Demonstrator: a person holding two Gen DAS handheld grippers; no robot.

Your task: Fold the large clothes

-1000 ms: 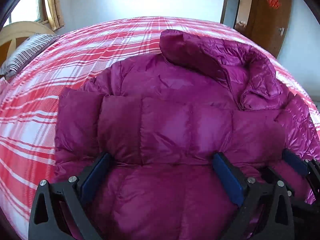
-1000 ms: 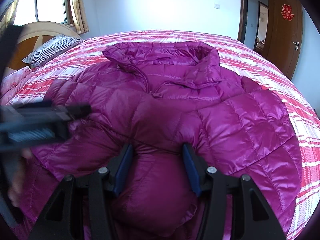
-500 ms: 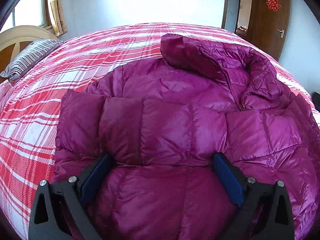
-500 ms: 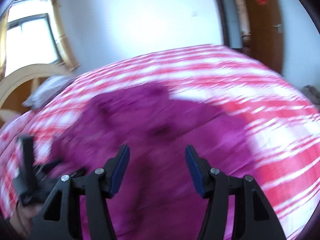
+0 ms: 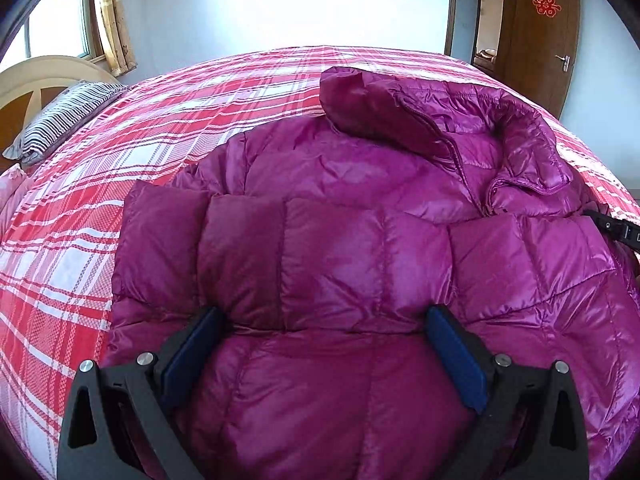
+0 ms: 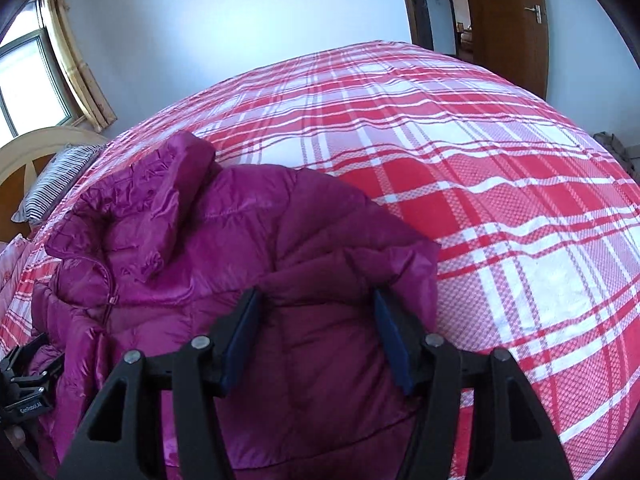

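A wide bed in a red-and-white plaid sheet (image 6: 460, 168) fills the room. A striped grey pillow (image 5: 64, 120) lies by the cream arched headboard (image 5: 36, 76). Pale walls, a bright curtained window (image 6: 24, 88), a brown wooden door (image 5: 540, 28).

The jacket (image 5: 360, 248) runs off the left view's bottom edge at 6 o'clock (hem unseen); the right gripper (image 5: 618, 232) is cut off at 3 o'clock.

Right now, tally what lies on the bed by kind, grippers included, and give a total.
Puffer jacket: 1
Striped pillow: 1
Grippers: 2, left gripper and right gripper
Total: 4, all on the plaid bedspread.
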